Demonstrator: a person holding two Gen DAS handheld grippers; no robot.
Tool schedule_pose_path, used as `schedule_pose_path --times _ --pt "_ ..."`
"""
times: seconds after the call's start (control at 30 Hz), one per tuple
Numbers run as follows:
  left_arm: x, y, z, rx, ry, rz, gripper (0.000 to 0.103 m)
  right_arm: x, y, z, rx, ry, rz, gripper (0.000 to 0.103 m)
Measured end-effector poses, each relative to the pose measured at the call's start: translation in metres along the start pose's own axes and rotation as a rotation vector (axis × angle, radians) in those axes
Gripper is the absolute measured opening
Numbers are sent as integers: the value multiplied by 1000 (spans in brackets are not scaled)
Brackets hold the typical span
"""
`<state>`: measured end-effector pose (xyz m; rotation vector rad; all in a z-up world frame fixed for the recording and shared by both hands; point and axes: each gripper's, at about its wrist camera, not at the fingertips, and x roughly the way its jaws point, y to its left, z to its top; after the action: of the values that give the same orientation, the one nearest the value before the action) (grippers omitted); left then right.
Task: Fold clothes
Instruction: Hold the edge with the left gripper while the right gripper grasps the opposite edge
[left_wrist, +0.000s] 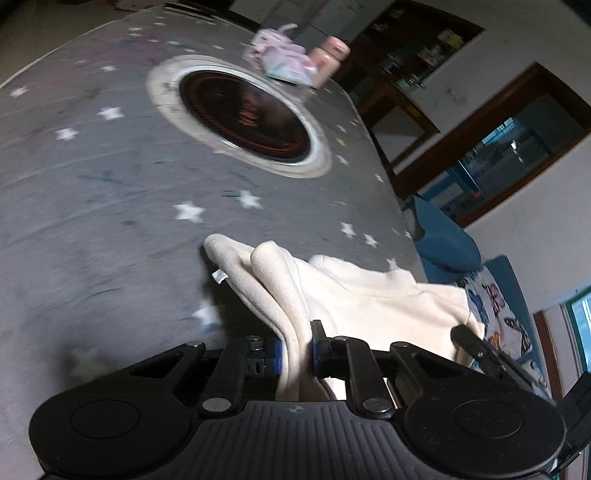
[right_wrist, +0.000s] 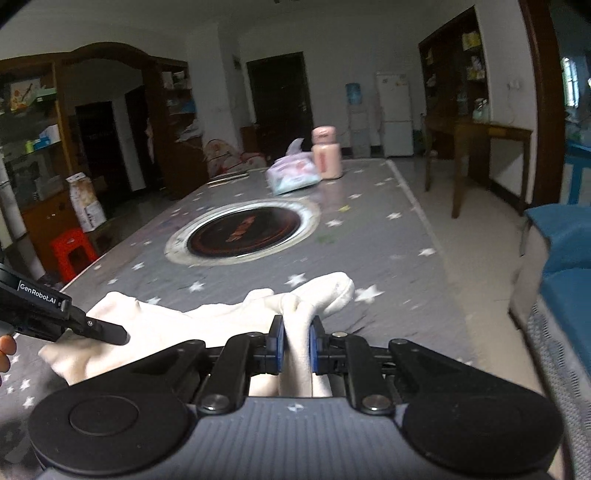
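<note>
A cream fleece garment (left_wrist: 369, 295) lies bunched at the near edge of a grey star-patterned table (left_wrist: 92, 192). My left gripper (left_wrist: 295, 345) is shut on a fold of the garment, which passes between its blue pads. In the right wrist view my right gripper (right_wrist: 296, 345) is shut on another fold of the same garment (right_wrist: 166, 325). The left gripper (right_wrist: 110, 334) shows at the left of the right wrist view, over the cloth. The right gripper's tip (left_wrist: 467, 338) shows at the right of the left wrist view.
A round black induction hob (right_wrist: 243, 230) is set in the table's middle. A tissue pack (right_wrist: 293, 175) and a pink bottle (right_wrist: 325, 153) stand at the far end. A blue sofa (right_wrist: 565, 243) is on the right, a red stool (right_wrist: 72, 251) on the left.
</note>
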<state>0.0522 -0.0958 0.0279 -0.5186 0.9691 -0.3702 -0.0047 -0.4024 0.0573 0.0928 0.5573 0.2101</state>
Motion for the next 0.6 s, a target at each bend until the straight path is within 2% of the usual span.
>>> schedule_pose_path --times 0.33,0.6 --pt "42 -55 12 96 34 -15 15 -4 -39 10 8 -16 -100 12" --pt "65 -79 16 146 52 -8 15 -1 -67 11 23 -12 -161 12"
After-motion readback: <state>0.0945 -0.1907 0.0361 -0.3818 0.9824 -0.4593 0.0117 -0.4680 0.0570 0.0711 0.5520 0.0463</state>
